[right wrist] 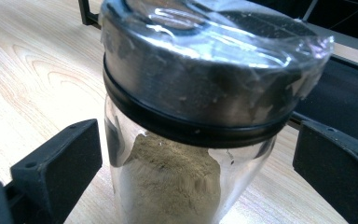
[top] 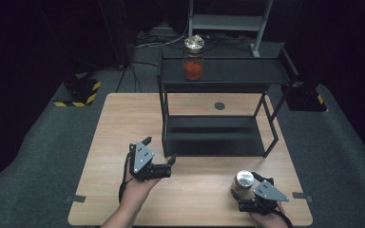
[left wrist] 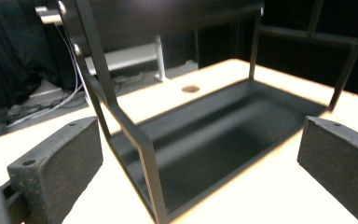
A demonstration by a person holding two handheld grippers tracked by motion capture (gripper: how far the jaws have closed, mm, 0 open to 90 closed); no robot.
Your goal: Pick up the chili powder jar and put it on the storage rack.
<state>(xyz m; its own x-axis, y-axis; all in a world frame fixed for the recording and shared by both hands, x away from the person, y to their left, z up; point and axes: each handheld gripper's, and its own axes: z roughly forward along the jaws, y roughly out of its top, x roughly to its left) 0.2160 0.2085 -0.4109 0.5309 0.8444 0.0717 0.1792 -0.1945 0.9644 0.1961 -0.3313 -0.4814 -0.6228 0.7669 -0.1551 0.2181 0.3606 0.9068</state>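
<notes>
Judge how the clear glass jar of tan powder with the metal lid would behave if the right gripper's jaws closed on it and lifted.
The clear glass jar of tan powder looks rigid but probably breakable and slippery, given its smooth wall. Its wide metal lid overhangs the body, so it might tip if pushed high. About half full, it is likely moderately heavy. The right gripper straddles it, jaws apart.

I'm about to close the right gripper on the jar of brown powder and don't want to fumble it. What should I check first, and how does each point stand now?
1. Right gripper open, jaws either side of the powder jar: ok.
2. Pads clear of the glass, not yet touching: ok.
3. Jar upright on the table: ok.
4. Lid seated, with clear film over it: seated ok; whether it is tight, cannot tell.
5. Left gripper open, holding nothing and well away from the jar: ok.
6. Lower shelf of the rack free to take the jar: ok; the red jar stands on the top shelf.
</notes>
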